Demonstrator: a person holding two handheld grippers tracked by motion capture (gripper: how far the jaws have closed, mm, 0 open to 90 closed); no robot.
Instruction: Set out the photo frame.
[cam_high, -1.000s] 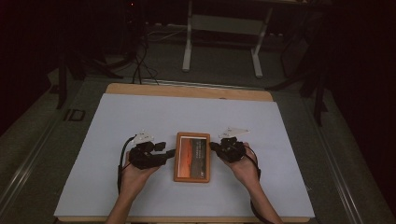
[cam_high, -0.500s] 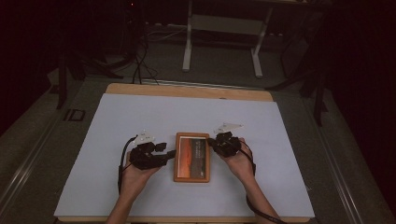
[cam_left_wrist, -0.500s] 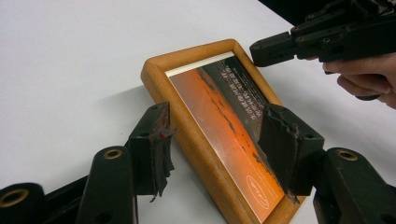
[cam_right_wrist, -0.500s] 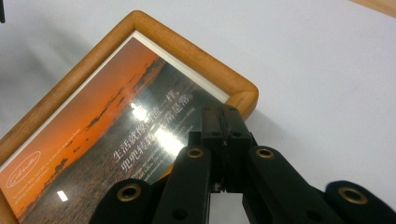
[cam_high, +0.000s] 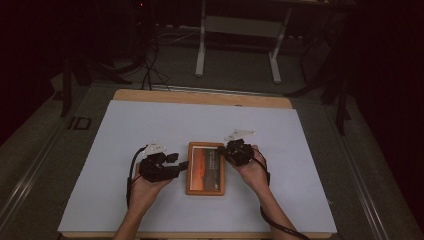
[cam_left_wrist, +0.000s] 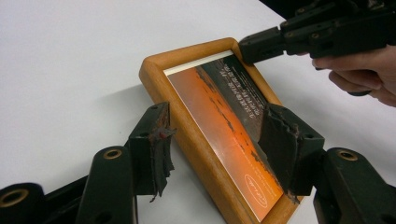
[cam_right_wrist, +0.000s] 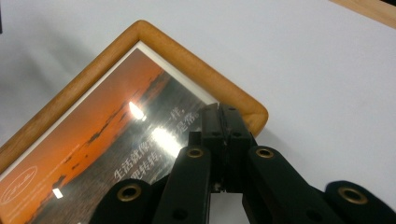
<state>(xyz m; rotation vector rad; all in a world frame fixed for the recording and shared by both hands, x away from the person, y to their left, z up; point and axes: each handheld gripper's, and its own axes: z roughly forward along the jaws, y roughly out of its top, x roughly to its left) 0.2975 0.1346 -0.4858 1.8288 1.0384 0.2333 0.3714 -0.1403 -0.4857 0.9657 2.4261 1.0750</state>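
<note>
A wooden picture frame (cam_high: 202, 172) with an orange sunset print lies flat on the white table top (cam_high: 150, 125). My left gripper (cam_high: 182, 166) is at the frame's left side and open. In the left gripper view one pad sits just outside the wooden edge and the other over the glass, with the frame's (cam_left_wrist: 210, 102) near corner in the left gripper's (cam_left_wrist: 219, 144) gap. My right gripper (cam_high: 223, 151) is shut, with nothing between its jaws. Its tips (cam_right_wrist: 222, 116) rest at the far right corner of the frame (cam_right_wrist: 116, 107). The left gripper view shows the right gripper (cam_left_wrist: 254, 46) at that corner too.
The white sheet covers a wooden table whose bare edge (cam_high: 200, 97) shows at the back. Beyond it stand a desk's white legs (cam_high: 201, 45) and dark cables (cam_high: 150, 65) on the floor. Open table surface lies to both sides of the frame.
My right gripper has edged a little to the left and away from me, onto the frame's far right corner. The left gripper and the frame have kept still.
</note>
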